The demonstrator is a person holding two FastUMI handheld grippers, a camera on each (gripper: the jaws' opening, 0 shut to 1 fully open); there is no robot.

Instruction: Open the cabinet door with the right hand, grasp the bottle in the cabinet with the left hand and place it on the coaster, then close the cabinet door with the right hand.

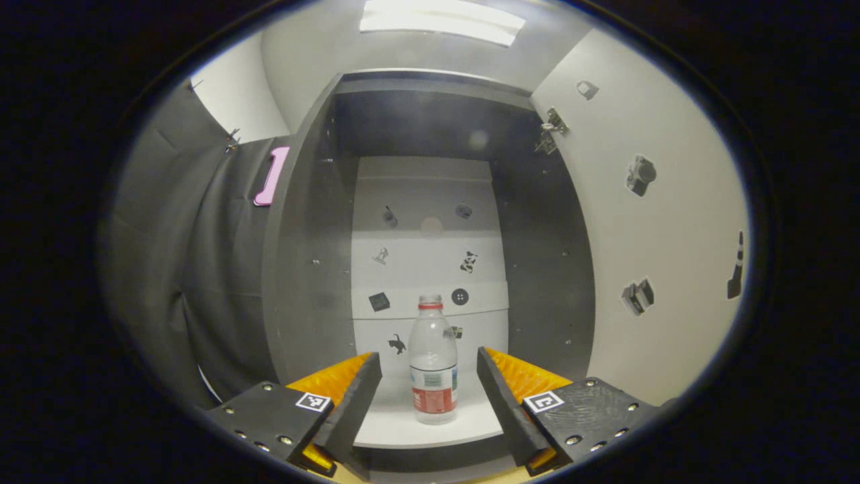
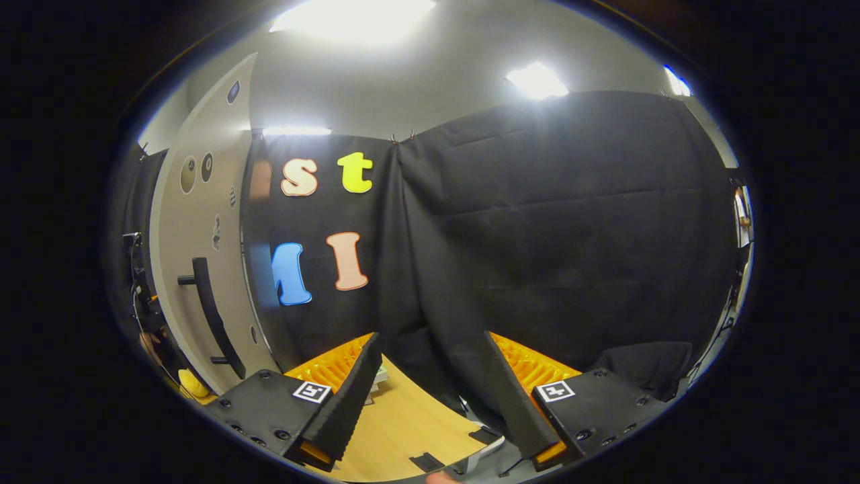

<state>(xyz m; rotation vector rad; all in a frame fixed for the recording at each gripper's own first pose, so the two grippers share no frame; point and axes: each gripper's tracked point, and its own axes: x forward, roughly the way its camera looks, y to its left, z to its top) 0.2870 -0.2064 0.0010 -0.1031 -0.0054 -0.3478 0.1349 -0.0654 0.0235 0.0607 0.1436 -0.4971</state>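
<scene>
The cabinet door (image 1: 645,222) stands swung wide open to the right of the cabinet (image 1: 302,269), so the first step looks done. From the right gripper view the same door shows off to the left, edge-on, with its dark bar handle (image 2: 211,316) free of any grip.

The bottle (image 1: 433,359) has not been taken yet. It stands on the pale shelf (image 1: 430,430) inside the cabinet, near the front edge and roughly central between the dark side walls. It is upright: long axis vertical, the red-ringed cap pointing at the cabinet's ceiling, the label band low on the body.

The left gripper (image 1: 428,380) hovers in front of the opening with its fingers spread wide, the bottle framed between them but apart from both; I judge it is lined up for the reach.

The right gripper (image 2: 430,383) has its fingers wide too, holding nothing, aimed at the black cloth wall above a wooden surface (image 2: 403,430).

Still to come: grasping the bottle, setting it on the coaster, and shutting the door.
</scene>
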